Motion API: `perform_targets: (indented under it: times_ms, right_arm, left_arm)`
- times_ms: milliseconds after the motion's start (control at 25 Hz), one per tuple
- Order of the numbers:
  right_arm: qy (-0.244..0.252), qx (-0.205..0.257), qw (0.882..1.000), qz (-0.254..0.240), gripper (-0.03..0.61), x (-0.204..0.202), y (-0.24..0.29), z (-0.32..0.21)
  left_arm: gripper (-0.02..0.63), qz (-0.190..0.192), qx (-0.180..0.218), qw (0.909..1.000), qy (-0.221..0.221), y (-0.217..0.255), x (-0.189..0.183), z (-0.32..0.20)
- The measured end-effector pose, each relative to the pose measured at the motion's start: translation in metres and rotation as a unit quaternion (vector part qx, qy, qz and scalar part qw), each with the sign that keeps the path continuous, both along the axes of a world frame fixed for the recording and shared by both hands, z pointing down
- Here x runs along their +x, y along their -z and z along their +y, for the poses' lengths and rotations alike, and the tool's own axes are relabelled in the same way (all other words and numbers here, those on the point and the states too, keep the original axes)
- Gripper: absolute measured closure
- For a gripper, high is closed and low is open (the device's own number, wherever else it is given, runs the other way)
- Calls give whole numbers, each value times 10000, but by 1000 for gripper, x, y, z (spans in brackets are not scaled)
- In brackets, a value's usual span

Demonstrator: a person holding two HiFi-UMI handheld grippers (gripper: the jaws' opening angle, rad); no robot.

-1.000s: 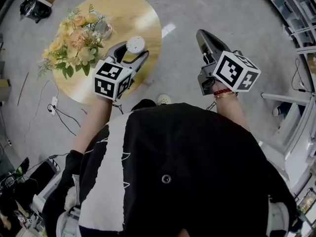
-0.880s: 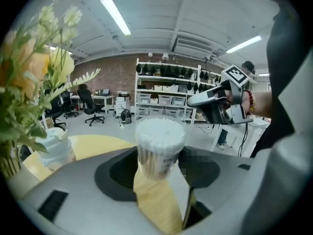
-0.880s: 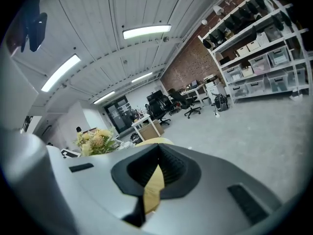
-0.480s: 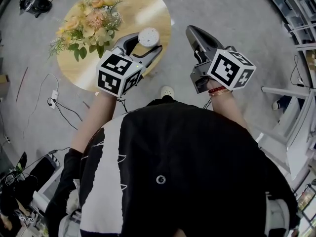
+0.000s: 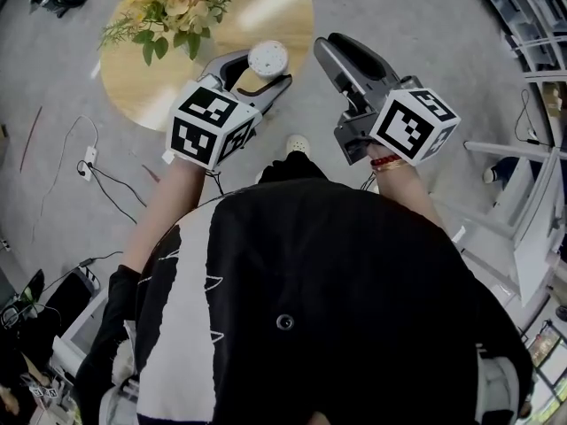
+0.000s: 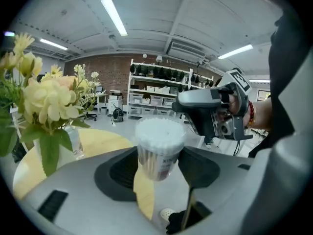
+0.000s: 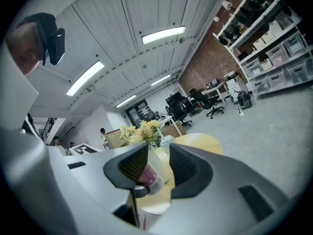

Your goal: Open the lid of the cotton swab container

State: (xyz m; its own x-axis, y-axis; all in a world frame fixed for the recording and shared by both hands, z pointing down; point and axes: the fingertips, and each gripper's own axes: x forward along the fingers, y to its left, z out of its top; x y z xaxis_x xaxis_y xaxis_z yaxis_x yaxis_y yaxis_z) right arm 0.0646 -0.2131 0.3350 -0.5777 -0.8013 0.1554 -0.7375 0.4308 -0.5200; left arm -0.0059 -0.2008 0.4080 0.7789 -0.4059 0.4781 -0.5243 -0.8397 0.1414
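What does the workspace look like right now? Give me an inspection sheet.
Surface: round wooden table.
Job's things: container in the left gripper; lid looks on.
Clutter: flowers in a glass vase on the table.
Grippers: left gripper shut on the container; right gripper beside it, jaws just been opening, gripping nothing.
Cables: power strip with cord on the floor, left.
Surroundings: shelves, brick wall, chairs.

Open office: storage shelves, swivel chairs
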Motion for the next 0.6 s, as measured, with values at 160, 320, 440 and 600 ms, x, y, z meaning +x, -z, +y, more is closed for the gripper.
perform_targets:
  times_ms: [160,320,440,600]
  right_arm:
    - [177,18,9998,6,379,-17,2,20]
    - [474,21,9987,182,330,-42,-2,35]
    - [748,132,9961,447,311,-61,-3,44]
    - [1030,216,9911,809,285,-82,-4,51]
  left_arm:
    - [345,-86,-54,9999,-6,-6,-9,14]
    - [345,-127,-8,9999,-41,-6,-15,28]
    - [345,-193,6,9998,-113,-4,-19,38]
    - [345,-237,-8,9996,-179,-1,-24,45]
